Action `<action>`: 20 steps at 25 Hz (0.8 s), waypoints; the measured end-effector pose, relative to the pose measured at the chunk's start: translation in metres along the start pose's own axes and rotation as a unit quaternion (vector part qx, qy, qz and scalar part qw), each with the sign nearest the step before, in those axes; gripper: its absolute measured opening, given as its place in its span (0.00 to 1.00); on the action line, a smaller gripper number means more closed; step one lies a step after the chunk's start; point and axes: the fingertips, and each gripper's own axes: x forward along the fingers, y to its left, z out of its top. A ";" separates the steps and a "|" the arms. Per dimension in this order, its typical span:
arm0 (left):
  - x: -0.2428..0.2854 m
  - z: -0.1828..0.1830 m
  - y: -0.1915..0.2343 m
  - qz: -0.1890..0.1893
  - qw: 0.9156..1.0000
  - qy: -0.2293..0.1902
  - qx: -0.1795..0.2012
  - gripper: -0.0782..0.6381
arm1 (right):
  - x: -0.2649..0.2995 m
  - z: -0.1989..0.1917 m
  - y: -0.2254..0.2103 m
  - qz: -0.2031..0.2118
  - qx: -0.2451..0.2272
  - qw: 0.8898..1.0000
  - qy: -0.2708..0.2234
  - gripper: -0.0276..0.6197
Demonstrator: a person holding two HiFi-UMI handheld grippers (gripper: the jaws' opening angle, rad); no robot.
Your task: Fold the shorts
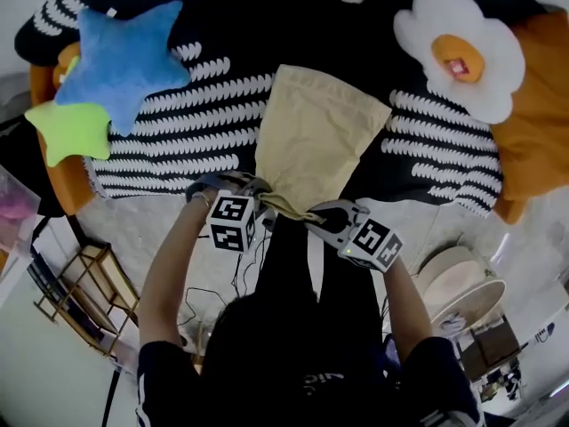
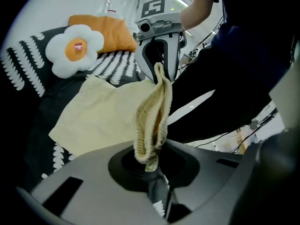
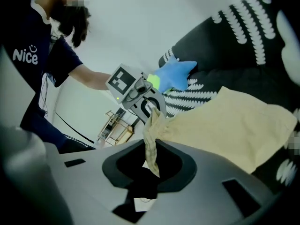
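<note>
Pale yellow shorts [image 1: 313,130] lie flat on a black-and-white patterned blanket [image 1: 204,127], with their ribbed waistband [image 1: 286,206] at the near edge. My left gripper [image 1: 259,193] is shut on the waistband's left end and lifts it off the blanket. My right gripper [image 1: 318,218] is shut on the right end, and the band is bunched between the two. In the left gripper view the gathered waistband [image 2: 153,121] rises from my left gripper [image 2: 151,165] towards the right gripper [image 2: 161,65]. In the right gripper view the band [image 3: 151,142] runs from my right gripper [image 3: 152,170] to the left gripper [image 3: 144,103].
A blue star cushion [image 1: 124,59] and a green one [image 1: 71,130] lie at the left of the blanket. A white flower cushion [image 1: 462,53] and an orange cushion [image 1: 542,136] lie at the right. A wooden rack [image 1: 84,292], cables and round dishes [image 1: 458,283] stand on the floor beside the person.
</note>
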 end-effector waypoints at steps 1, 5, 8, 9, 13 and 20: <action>0.005 0.001 -0.009 -0.011 1.000 -0.003 -0.007 0.17 | 0.001 -0.009 0.005 0.003 0.017 1.000 0.001 0.15; 0.015 0.007 -0.012 -0.010 0.998 -0.032 -0.058 0.17 | -0.006 -0.017 0.000 -0.022 0.051 0.998 -0.022 0.15; 0.005 0.019 0.015 0.015 0.994 -0.062 -0.085 0.18 | -0.028 0.002 -0.027 -0.059 0.036 0.997 -0.043 0.15; 0.000 0.024 0.028 0.021 0.993 -0.068 -0.089 0.18 | -0.036 0.011 -0.038 -0.069 0.026 0.996 -0.047 0.15; -0.021 0.037 0.086 0.036 0.992 -0.067 -0.096 0.18 | -0.062 0.043 -0.089 -0.095 0.007 0.993 -0.068 0.16; -0.021 0.037 0.192 0.057 0.979 -0.065 -0.187 0.20 | -0.087 0.070 -0.188 -0.137 0.057 0.985 -0.092 0.16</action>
